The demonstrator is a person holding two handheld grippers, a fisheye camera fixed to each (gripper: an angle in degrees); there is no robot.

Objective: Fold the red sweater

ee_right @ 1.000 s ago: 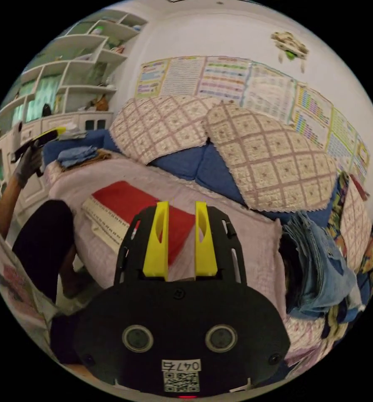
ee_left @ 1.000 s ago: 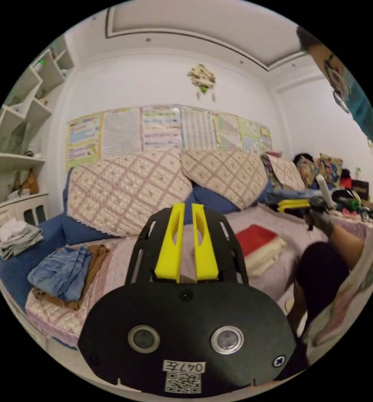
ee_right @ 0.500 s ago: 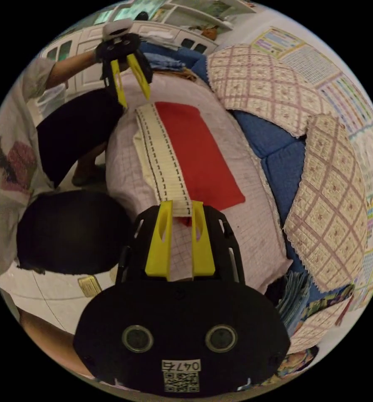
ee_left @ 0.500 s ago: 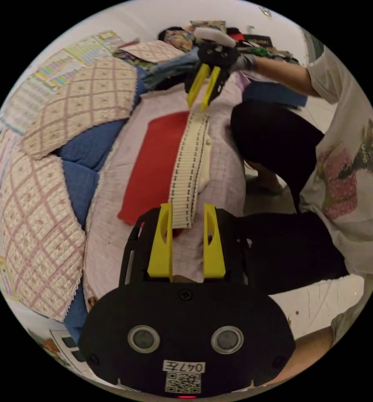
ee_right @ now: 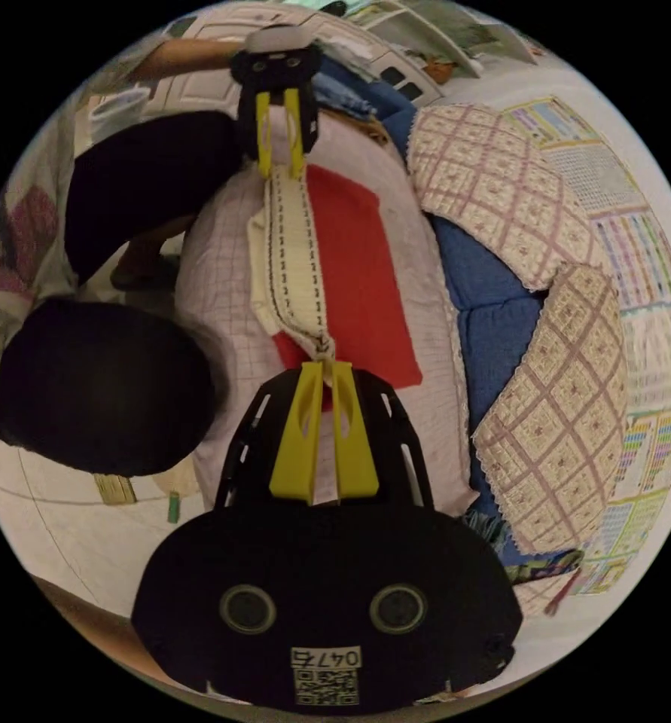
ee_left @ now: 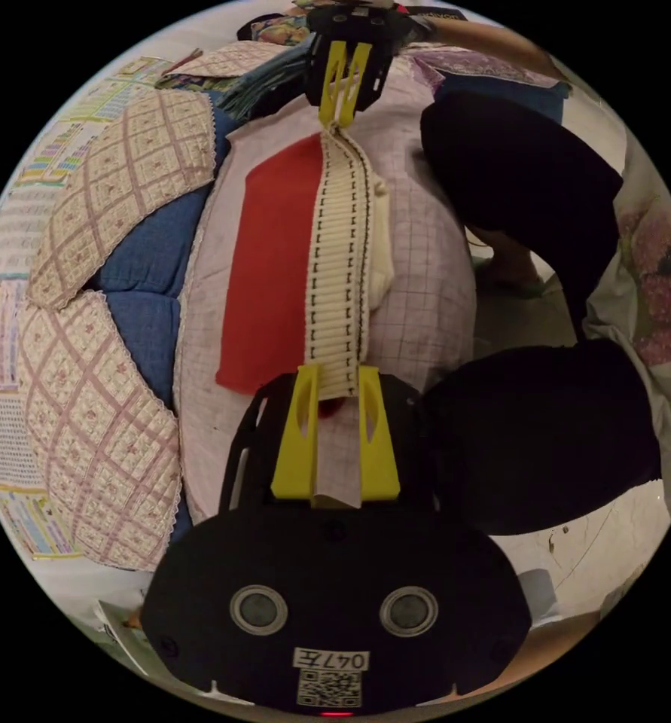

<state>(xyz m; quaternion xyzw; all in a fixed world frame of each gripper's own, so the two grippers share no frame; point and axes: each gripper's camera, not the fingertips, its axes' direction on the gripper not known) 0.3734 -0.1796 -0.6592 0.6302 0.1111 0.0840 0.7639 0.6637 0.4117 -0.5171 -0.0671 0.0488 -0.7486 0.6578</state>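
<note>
Red sweater (ee_left: 271, 256) lies flat on the pink checked sofa cover (ee_left: 418, 301), with its cream ribbed band (ee_left: 339, 263) stretched between both grippers.

At the left end, the left gripper (ee_left: 338, 376) has its jaws apart around the band end, not yet pressing it. At the right end, the right gripper (ee_right: 321, 369) has narrow jaws pinching the band tip, which puckers there. I think the left one should close firmly first; then both ends should rise together, level, so the fold stays straight.
</note>
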